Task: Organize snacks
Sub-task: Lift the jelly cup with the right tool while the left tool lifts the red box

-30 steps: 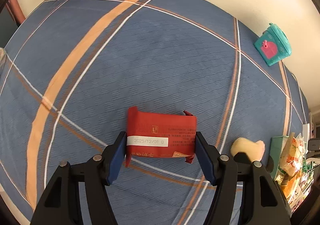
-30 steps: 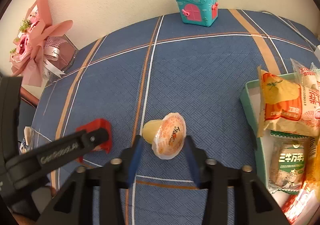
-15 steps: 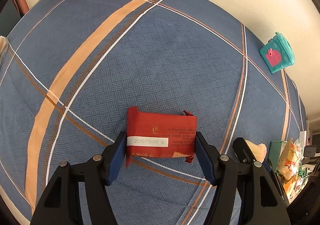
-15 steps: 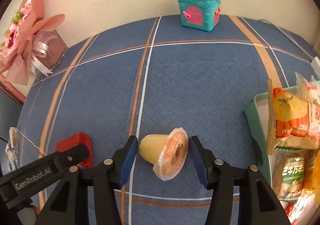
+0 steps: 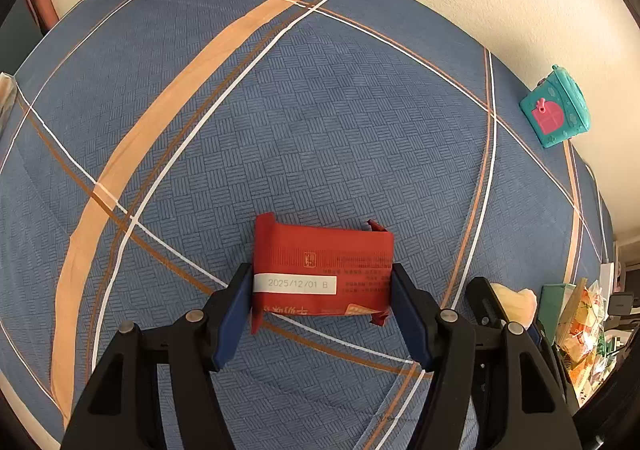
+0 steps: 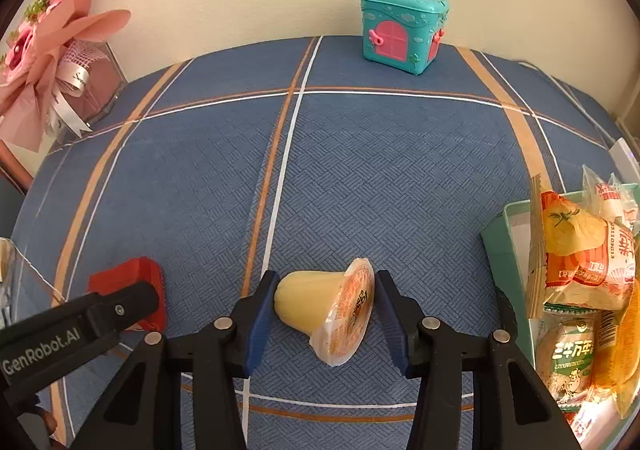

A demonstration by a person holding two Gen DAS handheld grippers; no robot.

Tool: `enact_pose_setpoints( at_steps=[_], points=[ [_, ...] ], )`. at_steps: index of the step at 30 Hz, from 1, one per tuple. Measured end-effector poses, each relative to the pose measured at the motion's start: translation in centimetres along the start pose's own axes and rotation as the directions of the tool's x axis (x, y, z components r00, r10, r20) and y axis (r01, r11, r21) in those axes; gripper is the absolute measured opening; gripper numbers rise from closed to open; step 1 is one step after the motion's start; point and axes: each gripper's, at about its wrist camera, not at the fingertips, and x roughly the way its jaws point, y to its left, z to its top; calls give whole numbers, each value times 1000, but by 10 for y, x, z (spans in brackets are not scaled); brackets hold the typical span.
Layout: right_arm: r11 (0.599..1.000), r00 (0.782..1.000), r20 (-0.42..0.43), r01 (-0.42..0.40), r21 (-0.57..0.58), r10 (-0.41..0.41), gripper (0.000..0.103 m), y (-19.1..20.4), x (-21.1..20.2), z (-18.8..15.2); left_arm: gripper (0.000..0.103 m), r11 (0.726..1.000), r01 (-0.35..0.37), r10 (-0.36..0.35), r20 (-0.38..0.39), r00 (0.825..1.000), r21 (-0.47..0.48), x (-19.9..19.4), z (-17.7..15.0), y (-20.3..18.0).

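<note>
A red snack packet [image 5: 322, 270] with a white date label sits between the pads of my left gripper [image 5: 322, 290], which is shut on it just above the blue plaid cloth. It shows in the right wrist view [image 6: 132, 284] behind the left gripper's arm. A yellow jelly cup [image 6: 324, 308] with an orange lid lies on its side between the pads of my right gripper [image 6: 324, 290], which is shut on it; both pads touch it. In the left wrist view the cup [image 5: 516, 300] peeks out behind the right gripper.
A green box [image 6: 504, 246] crowded with snack packets stands at the right. A teal toy house [image 6: 402, 34] stands by the far wall. A pink bouquet [image 6: 44, 62] in a clear case is at the far left. The blue plaid cloth [image 6: 360, 170] covers the table.
The right gripper's jaws opened wider half a second ago and have now closed onto the jelly cup, which lies further on its side. The left gripper keeps its hold on the red packet.
</note>
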Motion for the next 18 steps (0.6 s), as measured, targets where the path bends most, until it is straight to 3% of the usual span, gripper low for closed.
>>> enact_pose_setpoints(
  at_steps=[8,18],
  points=[
    [990,994,-18,-109,94,111,50,-24,3,9,68,1000,-9,8,3,1000,9,5,-2,-5],
    [983,991,-38,-122,137,128,50,-38,4,12,70,993,-85,82,48,995,76,8,-1,-26]
  ],
)
